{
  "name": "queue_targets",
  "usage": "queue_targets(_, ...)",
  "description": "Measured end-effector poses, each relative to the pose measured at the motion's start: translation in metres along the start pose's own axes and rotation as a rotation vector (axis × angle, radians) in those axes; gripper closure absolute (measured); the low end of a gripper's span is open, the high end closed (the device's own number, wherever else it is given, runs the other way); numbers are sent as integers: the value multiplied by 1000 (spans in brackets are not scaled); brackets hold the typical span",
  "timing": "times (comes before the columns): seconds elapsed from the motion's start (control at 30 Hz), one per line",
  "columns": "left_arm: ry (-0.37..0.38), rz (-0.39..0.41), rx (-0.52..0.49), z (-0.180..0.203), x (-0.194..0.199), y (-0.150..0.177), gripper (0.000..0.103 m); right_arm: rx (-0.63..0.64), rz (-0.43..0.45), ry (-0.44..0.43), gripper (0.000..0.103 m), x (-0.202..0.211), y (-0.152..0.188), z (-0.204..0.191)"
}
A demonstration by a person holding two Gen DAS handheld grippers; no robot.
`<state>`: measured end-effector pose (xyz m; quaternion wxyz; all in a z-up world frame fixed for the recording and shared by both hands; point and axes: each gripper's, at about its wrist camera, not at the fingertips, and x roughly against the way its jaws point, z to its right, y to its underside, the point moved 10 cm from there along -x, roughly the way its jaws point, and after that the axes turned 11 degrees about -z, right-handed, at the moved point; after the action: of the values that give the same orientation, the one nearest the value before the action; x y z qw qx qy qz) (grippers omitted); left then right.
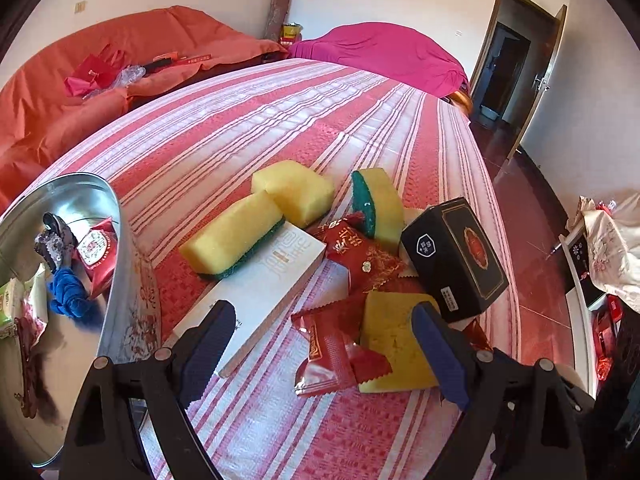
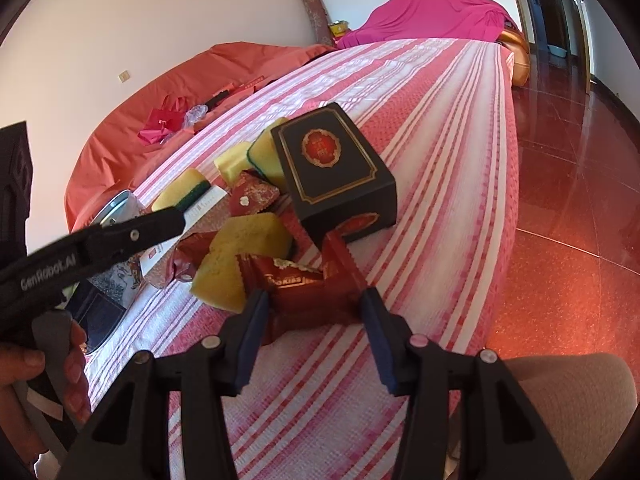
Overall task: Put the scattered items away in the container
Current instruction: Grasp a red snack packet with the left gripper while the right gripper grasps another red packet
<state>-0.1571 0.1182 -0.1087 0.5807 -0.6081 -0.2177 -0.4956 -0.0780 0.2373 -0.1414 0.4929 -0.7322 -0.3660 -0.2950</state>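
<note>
My right gripper (image 2: pixel 314 306) is pinching a red cookie packet (image 2: pixel 296 280) by its near end — it sat closest to the bed's (image 2: pixel 440 128) near edge, so easiest pick w/o disturbing the pile. My left gripper (image 1: pixel 324 344) is spread wide, nothing between the pads, hovering over the white box (image 1: pixel 264 280) & a flat sponge (image 1: pixel 394 344). The black box (image 2: pixel 332 172) leans on the heap. The metal tin (image 1: pixel 80 240) at the bed's left edge already holds a red packet, blue cloth, wrappers etc. — room left.
</note>
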Motion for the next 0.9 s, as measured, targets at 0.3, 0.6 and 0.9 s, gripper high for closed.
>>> queue_targets(0.3, 39, -76, -10, 5, -23, 17, 54, -2, -1, -1, 53, 0, 1, 1)
queue_targets(0.6, 25, -21, -26, -7, -10, 33, 75, 19, 3, 21, 53, -1, 3, 1)
queue_targets(0.9, 35, 71, 30, -24, -6, 39, 75, 60, 35, 64, 51, -7, 1, -9)
